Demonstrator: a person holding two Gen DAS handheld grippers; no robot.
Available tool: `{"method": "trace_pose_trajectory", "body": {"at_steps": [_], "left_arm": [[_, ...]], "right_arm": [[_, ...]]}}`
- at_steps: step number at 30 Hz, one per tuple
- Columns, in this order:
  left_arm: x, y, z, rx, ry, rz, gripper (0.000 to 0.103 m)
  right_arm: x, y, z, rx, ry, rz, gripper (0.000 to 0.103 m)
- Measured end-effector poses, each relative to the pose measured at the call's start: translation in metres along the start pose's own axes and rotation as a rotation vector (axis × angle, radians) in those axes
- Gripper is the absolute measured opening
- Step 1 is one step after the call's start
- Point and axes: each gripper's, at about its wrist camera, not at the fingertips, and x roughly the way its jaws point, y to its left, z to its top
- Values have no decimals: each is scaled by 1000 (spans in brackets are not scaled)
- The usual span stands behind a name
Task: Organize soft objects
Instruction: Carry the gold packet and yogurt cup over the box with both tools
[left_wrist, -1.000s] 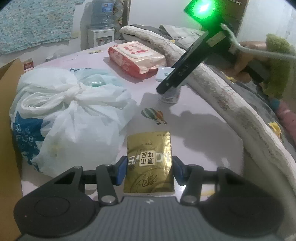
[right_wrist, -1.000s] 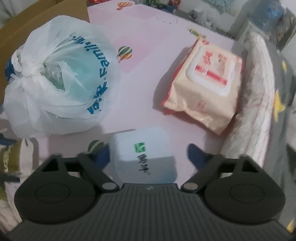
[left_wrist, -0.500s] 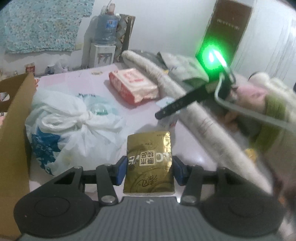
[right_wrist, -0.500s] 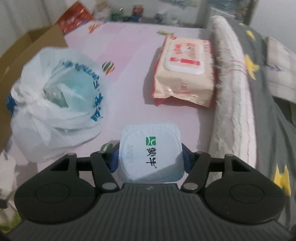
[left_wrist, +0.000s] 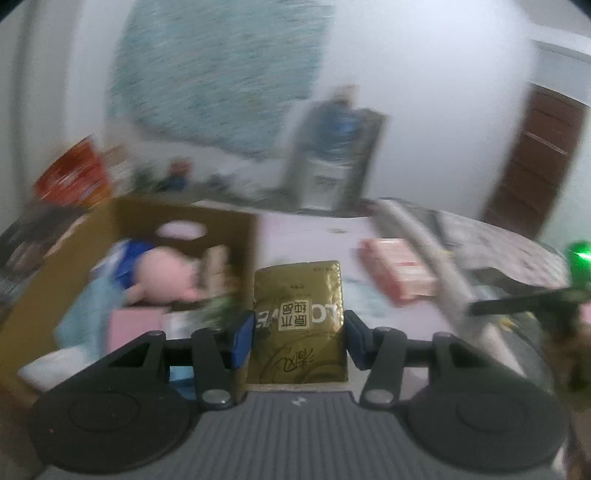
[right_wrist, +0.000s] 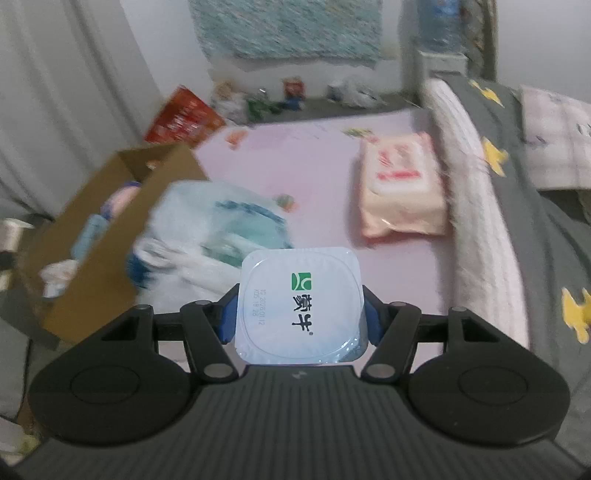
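My left gripper (left_wrist: 298, 332) is shut on a gold tissue pack (left_wrist: 298, 317) and holds it in the air, just right of an open cardboard box (left_wrist: 184, 218). The box holds a pink plush toy (left_wrist: 166, 273) and light blue soft things. My right gripper (right_wrist: 300, 314) is shut on a white yogurt cup (right_wrist: 300, 306) with a green logo, held above the pink bed surface (right_wrist: 317, 147). The same cardboard box (right_wrist: 110, 236) lies to its left in the right wrist view. The left wrist view is blurred.
A tied white plastic bag (right_wrist: 218, 229) lies beside the box. A pink wet-wipes pack (right_wrist: 402, 184) lies by a rolled white blanket (right_wrist: 476, 206), and also shows in the left wrist view (left_wrist: 399, 269). A grey star-patterned quilt (right_wrist: 554, 236) is at right. The other gripper (left_wrist: 524, 299) shows at right.
Both grippers have risen off the bed with their loads. The left gripper has swung left, so the open box is now in front of it. The right view has tilted up.
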Motion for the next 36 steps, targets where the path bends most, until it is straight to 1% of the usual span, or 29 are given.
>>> {"method": "trace_pose_trajectory", "body": {"at_steps": [2, 5, 9, 13, 15, 17, 20, 22, 24, 25, 27, 30, 34, 36], "left_arm": [[3, 24, 1, -47, 26, 48, 52], [13, 55, -3, -101, 83, 85, 52], [34, 82, -12, -115, 152, 139, 52], [57, 103, -17, -134, 220, 152, 52], [64, 107, -19, -116, 225, 170, 53], [71, 111, -20, -115, 233, 175, 53], [84, 118, -21, -136, 252, 150, 53], [91, 119, -22, -133, 269, 140, 53], [96, 121, -24, -126, 280, 150, 55], [97, 122, -25, -120, 280, 165, 57], [95, 124, -25, -110, 256, 181, 66], [86, 131, -23, -127, 216, 171, 72], [72, 144, -20, -177, 171, 172, 72], [61, 151, -18, -206, 133, 171, 72]], "right_arm": [[-4, 19, 7, -19, -13, 49, 62], [-2, 49, 21, -55, -18, 117, 62], [4, 94, 37, -100, -21, 206, 62], [12, 144, 54, -152, -20, 301, 62], [19, 168, 62, -182, -10, 333, 62], [27, 190, 69, -210, 8, 355, 62], [40, 216, 76, -235, 41, 377, 62], [50, 231, 81, -248, 62, 389, 62], [58, 246, 83, -264, 85, 401, 62], [62, 252, 83, -270, 97, 409, 62], [72, 264, 82, -292, 124, 419, 62], [88, 284, 81, -321, 163, 427, 62], [110, 307, 77, -346, 222, 436, 62], [120, 317, 75, -365, 251, 438, 62]]}}
